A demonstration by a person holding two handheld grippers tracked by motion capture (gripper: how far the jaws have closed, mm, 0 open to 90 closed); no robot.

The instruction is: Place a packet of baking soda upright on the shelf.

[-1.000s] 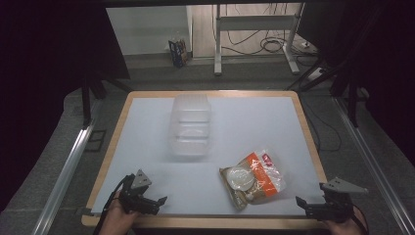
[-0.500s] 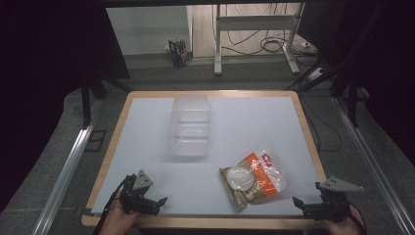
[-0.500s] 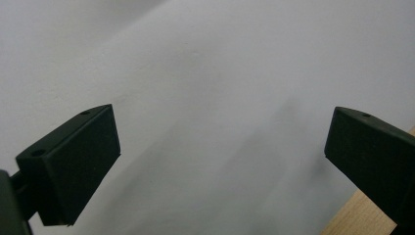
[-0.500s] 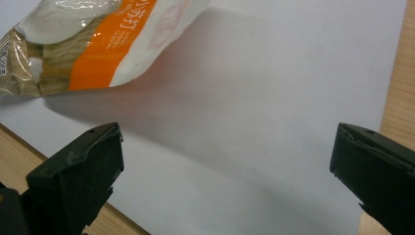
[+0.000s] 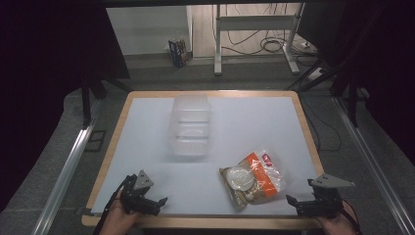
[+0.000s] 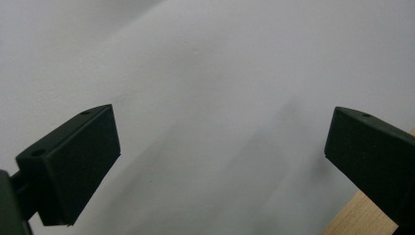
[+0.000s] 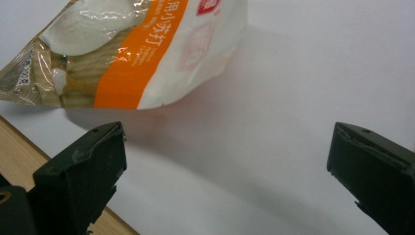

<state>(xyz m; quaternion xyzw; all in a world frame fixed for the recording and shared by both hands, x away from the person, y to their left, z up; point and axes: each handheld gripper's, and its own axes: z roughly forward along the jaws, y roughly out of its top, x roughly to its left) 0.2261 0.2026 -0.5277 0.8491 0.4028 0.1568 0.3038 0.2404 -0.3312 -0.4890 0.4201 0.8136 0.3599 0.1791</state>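
1. Snack bag (image 5: 254,178), an orange, white and clear packet with pale round pieces showing through the film, lies flat on the white top of the bench (image 5: 244,122), near the front edge.
2. Right tongs (image 5: 299,204) sit low at the front right corner, held by a hand (image 5: 337,226) that comes in from below; the bag lies just beyond and to the left of their tips, near but not touching.
3. In the right gripper view the right tongs (image 7: 225,171) stand wide apart with nothing between them, and the bag (image 7: 132,49) fills the upper left ahead of the left jaw, apart from it, with bare white surface between.
4. Wooden rim (image 7: 29,161) of the bench runs beneath the left jaw in that view.
5. Left tongs (image 5: 157,201) rest at the front left corner in the other hand (image 5: 120,220), well apart from the bag, which lies off to their right.
6. In the left gripper view the left tongs (image 6: 222,161) are spread wide and hold nothing; only white surface lies between the jaws, and a corner of the wooden rim shows under the right jaw.
7. Clear plastic container (image 5: 191,125) stands farther back on the bench, well ahead of both tongs and behind the bag to its left, not touching it.
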